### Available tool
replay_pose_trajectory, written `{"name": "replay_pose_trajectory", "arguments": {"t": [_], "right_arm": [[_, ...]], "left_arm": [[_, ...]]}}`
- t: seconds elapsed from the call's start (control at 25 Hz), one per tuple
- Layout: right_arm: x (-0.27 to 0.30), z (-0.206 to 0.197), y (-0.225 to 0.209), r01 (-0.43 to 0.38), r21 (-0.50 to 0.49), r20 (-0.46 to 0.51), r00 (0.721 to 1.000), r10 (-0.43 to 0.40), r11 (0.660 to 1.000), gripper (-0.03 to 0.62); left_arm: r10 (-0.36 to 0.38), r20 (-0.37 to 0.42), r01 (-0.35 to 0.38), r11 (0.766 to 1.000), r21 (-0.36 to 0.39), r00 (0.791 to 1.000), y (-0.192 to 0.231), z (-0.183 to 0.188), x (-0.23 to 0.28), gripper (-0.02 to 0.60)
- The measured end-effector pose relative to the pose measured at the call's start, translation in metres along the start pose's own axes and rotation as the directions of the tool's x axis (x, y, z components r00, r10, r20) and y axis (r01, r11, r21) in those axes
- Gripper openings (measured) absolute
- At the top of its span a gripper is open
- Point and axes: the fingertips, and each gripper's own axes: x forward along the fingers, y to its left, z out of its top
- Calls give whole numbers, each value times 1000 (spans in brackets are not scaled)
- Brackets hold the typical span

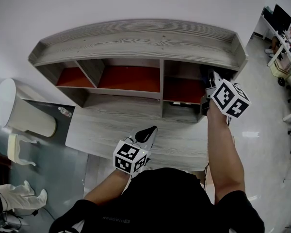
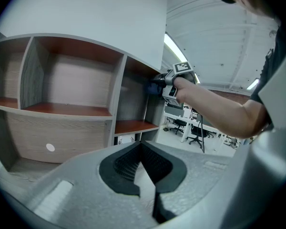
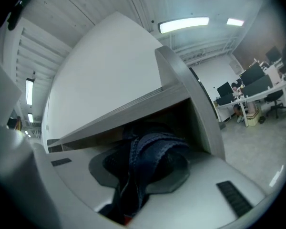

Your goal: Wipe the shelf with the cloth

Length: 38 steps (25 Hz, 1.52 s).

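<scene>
The left claw point(image 1: 146, 134) hovers above the grey table point(image 1: 184, 142), its jaws closed together on nothing. Further right, the right claw point(image 1: 207, 87) reaches into the rightmost compartment of the shelf point(image 1: 136, 42), jaws clamped on the dark blue cloth point(image 3: 152, 151).

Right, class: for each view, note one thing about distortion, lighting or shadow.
Head view: the fisheye bows the shelf into an arc. Left gripper view: black corners ring the picture, and the left claw looms large. Right gripper view: the ceiling light glares white, while the cloth lies in shadow.
</scene>
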Motion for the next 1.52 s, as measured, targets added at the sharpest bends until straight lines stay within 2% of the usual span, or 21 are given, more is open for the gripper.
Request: {"name": "replay_pose_trajectory", "arguments": {"t": [0.16,0.4,0.72,1.12,1.52], "right_arm": [[0,-1,0,33,-135,-13,999,-35,990,101],[0,-4,7,54,-305,-24,998,-64,951,101],[3,-9,25,30,-349,-26,999,-42,937,101],[14,-23,64,-46,-365,-48,998,30,930,101],[26,-41,108,-128,-403,-77,991,106,906,101]], "left_arm": [[5,0,-5,1000,-3,1000,2,-1,-1,8],[16,4,-15,1000,-9,1000,6,-1,-2,8],[20,6,-20,1000,-12,1000,6,-2,-5,8],[55,13,-54,998,-23,998,16,-2,-16,8],[100,21,-99,994,-36,995,32,-5,-30,8]]}}
